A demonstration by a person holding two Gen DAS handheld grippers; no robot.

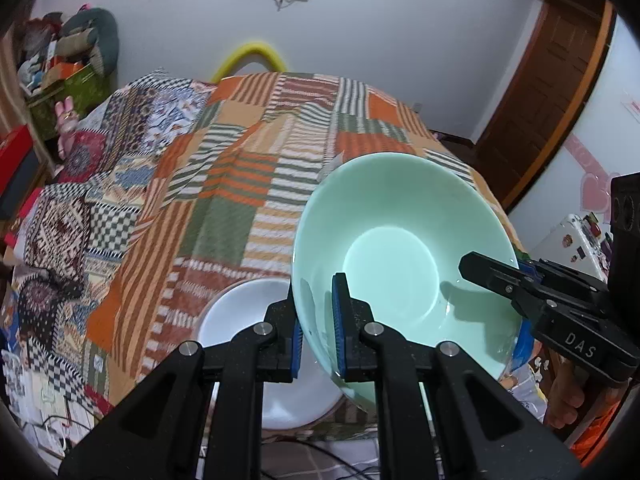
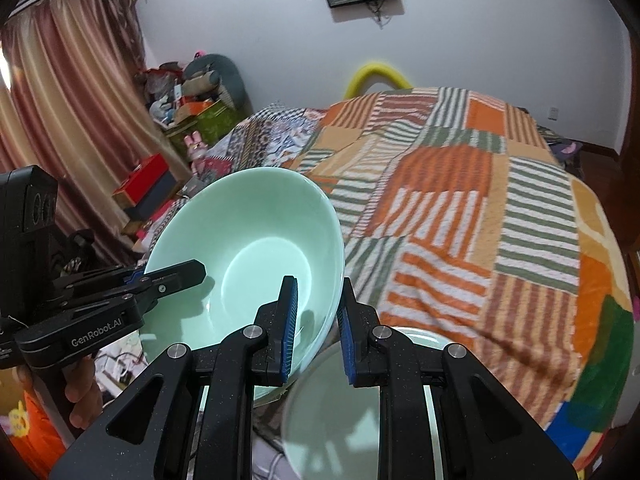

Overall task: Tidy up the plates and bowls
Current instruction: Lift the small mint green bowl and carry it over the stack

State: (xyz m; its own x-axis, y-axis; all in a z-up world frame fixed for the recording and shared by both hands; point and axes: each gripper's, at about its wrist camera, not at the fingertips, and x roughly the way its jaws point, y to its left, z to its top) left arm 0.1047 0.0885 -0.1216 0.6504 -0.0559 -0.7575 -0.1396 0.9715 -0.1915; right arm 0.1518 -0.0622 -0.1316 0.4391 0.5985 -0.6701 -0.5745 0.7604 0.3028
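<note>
A mint-green bowl (image 1: 400, 248) is held in the air above the bed, tilted, by both grippers. My left gripper (image 1: 318, 324) is shut on its near left rim, one pad inside and one outside. My right gripper (image 2: 318, 328) straddles the opposite rim (image 2: 248, 248) with a small gap at the outer pad; it also shows in the left wrist view (image 1: 520, 304) gripping the bowl's right edge. A white bowl (image 1: 240, 320) rests on the bedspread below the green bowl. In the right wrist view a pale green dish (image 2: 340, 400) lies under the gripper.
A patchwork bedspread (image 1: 240, 184) covers the bed. Cluttered boxes and toys (image 1: 60, 68) stand at the left wall, a wooden door (image 1: 552, 92) at the right. Cables (image 1: 60, 432) lie near the bed's front edge. A curtain (image 2: 60, 100) hangs on the left.
</note>
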